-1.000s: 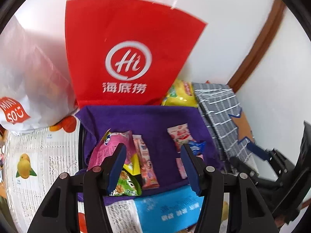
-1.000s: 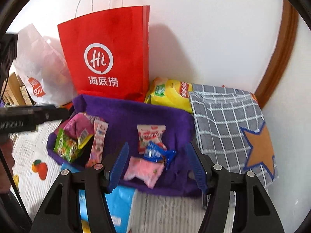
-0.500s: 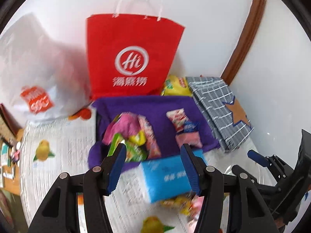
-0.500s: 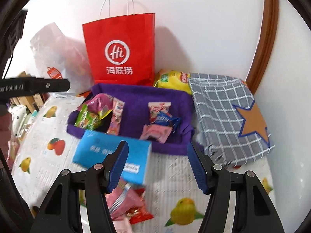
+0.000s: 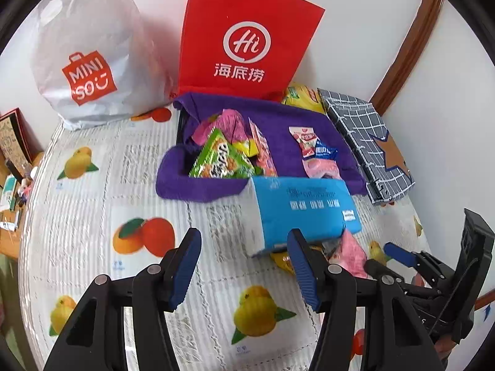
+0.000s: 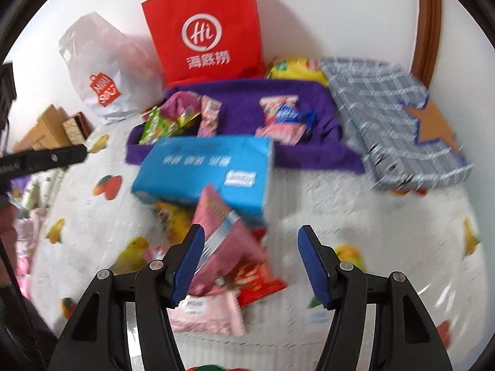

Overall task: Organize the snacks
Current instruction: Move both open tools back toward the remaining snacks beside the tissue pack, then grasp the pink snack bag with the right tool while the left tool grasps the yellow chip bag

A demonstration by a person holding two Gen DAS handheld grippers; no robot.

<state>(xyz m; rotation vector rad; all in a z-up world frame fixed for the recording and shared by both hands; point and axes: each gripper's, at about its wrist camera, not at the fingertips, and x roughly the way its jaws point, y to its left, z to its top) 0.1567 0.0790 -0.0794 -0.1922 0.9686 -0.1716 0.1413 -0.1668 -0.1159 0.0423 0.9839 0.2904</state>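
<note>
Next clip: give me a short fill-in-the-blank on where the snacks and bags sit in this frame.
1. The purple tray stands in front of the ____ paper bag.
2. The blue pack lies just before the tray's ____ wall.
3. The jaws of the left gripper and right gripper are ____.
4. The green snack packet lies ____ the tray.

Missing words: red; front; open; inside

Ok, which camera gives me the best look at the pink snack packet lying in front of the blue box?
The right wrist view: the pink snack packet lies nearly whole just ahead of the open right claw, though blurred. The left wrist view shows only a pink corner beyond the blue box.
</note>
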